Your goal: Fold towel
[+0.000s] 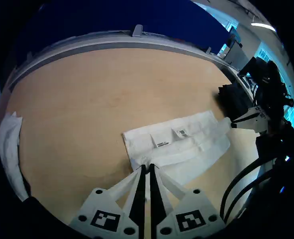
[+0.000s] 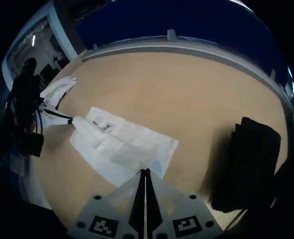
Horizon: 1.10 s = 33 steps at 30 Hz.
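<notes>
Two tags point(image 1: 181, 132) we cannot read sit on the towel point(image 1: 195, 147) ahead of the jaws, left gripper point(image 1: 147, 169) and right gripper point(image 2: 146, 172) both low over the worktop point(image 1: 87, 99), pinched narrowly on its near edge.

I read the pale wood-grain tabletop point(image 1: 87, 99) as laminate or sealed wood: smooth, satin, faint sheen. The white cloth towel point(image 1: 187, 145) is soft woven fabric, matt and lightly creased. Its small sewn labels point(image 1: 163, 143) look smoother, like printed tape. The black folded cloth stack point(image 2: 250, 159) is dead matt; I can't tell the weave. The white crumpled cloth point(image 1: 9, 147) has the same matt fabric look. On the left gripper point(image 1: 146, 167) and right gripper point(image 2: 146, 172) I see white matt hard-plastic bodies, black matt inner faces and flat printed square markers point(image 1: 106, 220). The blue back panel point(image 1: 127, 16) is matt. The grey rail point(image 1: 107, 42) is smooth; I can't tell metal from plastic.
</notes>
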Tool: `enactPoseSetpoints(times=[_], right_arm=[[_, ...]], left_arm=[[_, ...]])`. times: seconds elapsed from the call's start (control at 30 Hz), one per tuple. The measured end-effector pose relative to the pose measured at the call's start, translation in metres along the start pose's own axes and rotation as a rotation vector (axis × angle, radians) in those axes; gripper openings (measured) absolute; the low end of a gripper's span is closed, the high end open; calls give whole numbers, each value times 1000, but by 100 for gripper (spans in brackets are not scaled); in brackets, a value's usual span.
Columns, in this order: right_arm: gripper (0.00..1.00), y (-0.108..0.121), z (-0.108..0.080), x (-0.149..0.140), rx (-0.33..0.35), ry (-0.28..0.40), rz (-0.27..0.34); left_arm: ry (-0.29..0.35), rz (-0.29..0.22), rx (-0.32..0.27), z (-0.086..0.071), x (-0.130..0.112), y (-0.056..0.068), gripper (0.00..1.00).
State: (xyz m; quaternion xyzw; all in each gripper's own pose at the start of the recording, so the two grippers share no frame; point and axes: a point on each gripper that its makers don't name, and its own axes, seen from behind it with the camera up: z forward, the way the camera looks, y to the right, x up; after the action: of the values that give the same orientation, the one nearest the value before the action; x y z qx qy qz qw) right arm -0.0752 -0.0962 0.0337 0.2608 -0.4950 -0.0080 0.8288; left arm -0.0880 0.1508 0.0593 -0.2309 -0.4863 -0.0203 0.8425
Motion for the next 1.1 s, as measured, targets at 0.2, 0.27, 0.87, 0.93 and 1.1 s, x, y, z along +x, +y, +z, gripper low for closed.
enactPoseSetpoints(times=[0.2,0.27,0.87,0.93,1.1], right_arm=[[2,5,9,6,-17,6,21],[3,7,12,6,-28,8,24],[72,23,14,16,-116,73,7],[75,25,15,17,-128,77,4],[81,30,20,20,-147,91,-1]], left_arm=[[4,-18,11,9,7,-7,8],[9,-23,17,11,9,-9,9],[38,-45,85,8,17,-25,32],[38,-45,91,10,17,-26,34],[37,-56,104,13,19,-29,37]])
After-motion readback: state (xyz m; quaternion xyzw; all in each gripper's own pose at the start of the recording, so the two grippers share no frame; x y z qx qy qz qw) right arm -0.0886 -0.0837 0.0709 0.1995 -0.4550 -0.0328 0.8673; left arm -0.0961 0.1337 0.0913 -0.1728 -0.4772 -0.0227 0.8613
